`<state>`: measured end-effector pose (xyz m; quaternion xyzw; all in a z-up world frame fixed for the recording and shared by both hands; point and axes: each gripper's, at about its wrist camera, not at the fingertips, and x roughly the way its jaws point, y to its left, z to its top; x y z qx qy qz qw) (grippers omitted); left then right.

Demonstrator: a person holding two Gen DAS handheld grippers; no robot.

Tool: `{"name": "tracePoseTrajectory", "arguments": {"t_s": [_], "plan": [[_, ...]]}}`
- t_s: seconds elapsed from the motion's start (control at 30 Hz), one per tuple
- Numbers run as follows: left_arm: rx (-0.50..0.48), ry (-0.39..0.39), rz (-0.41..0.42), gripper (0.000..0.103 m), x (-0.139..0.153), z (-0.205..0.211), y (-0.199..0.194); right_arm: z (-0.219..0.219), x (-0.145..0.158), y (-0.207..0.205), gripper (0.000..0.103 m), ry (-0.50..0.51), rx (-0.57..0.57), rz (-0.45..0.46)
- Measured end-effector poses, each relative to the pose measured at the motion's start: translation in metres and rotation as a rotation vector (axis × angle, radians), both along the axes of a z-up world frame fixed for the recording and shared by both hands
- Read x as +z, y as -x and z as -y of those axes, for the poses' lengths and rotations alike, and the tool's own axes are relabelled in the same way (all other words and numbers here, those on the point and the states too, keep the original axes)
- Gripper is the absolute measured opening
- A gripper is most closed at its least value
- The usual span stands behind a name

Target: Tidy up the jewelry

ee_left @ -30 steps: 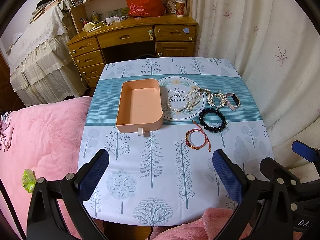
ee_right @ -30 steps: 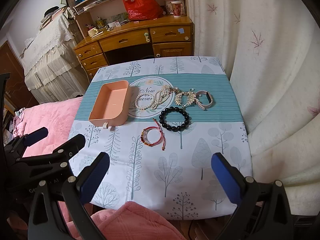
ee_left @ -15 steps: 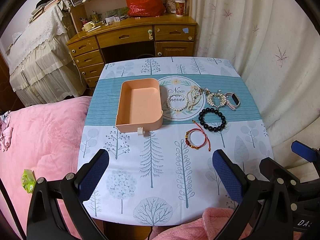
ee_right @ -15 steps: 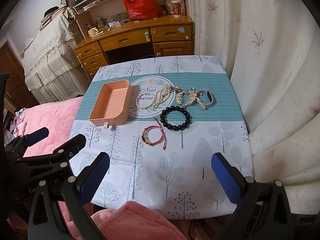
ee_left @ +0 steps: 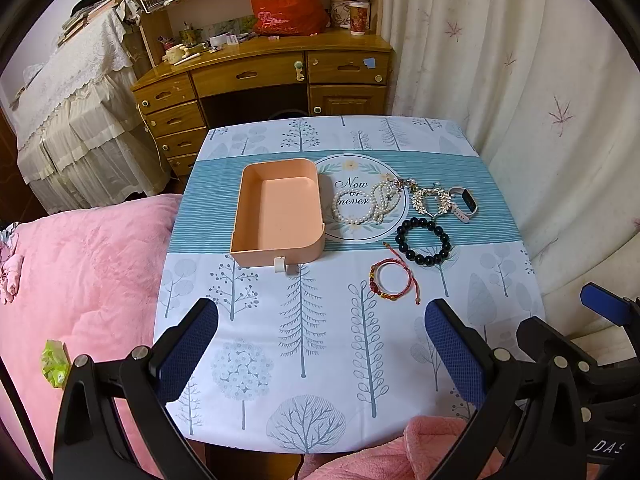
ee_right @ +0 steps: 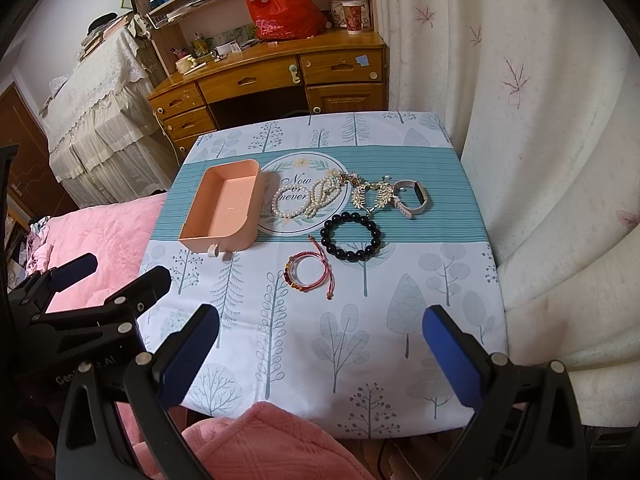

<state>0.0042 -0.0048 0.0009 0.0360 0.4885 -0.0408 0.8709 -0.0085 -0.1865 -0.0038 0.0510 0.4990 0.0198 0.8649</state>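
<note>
From the left wrist view, you had not started sorting yet: the peach plastic tray (ee_left: 276, 212) stood empty left of the counter's (ee_left: 304, 332) middle, and every piece lay outside it. Your left gripper (ee_left: 320, 344) hovered over the near edge with its jaws wide apart, holding nothing. The red cord bracelet (ee_left: 394, 280) was the nearest piece, thin and soft. Behind it lay the black bead bracelet (ee_left: 423, 240), round and glossy, then the pearl strands (ee_left: 366, 206).

From the right wrist view, your right gripper (ee_right: 320, 344) also hung over the near edge, jaws apart and empty. Toward the far right corner lay the gold leaf piece (ee_right: 372, 196) and the pale watch band (ee_right: 410, 198), touching each other. I judged the next move needed a low, careful pinch on the cord bracelet, because it lay flat on the cloth.
</note>
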Motion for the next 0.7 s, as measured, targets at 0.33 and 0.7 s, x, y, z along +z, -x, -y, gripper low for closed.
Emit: {"name": "tracePoseTrajectory", "arguments": {"t_s": [0.33, 0.7], "plan": [[-0.007, -0.018, 0.004, 0.102, 0.001, 0.002, -0.003, -0.005, 0.005, -0.001, 0.102, 0.001, -0.008, 0.019], [-0.068, 0.060, -0.027, 0.102, -0.010, -0.017, -0.013, -0.014, 0.012, 0.004, 0.102, 0.062, -0.047, 0.163]]}}
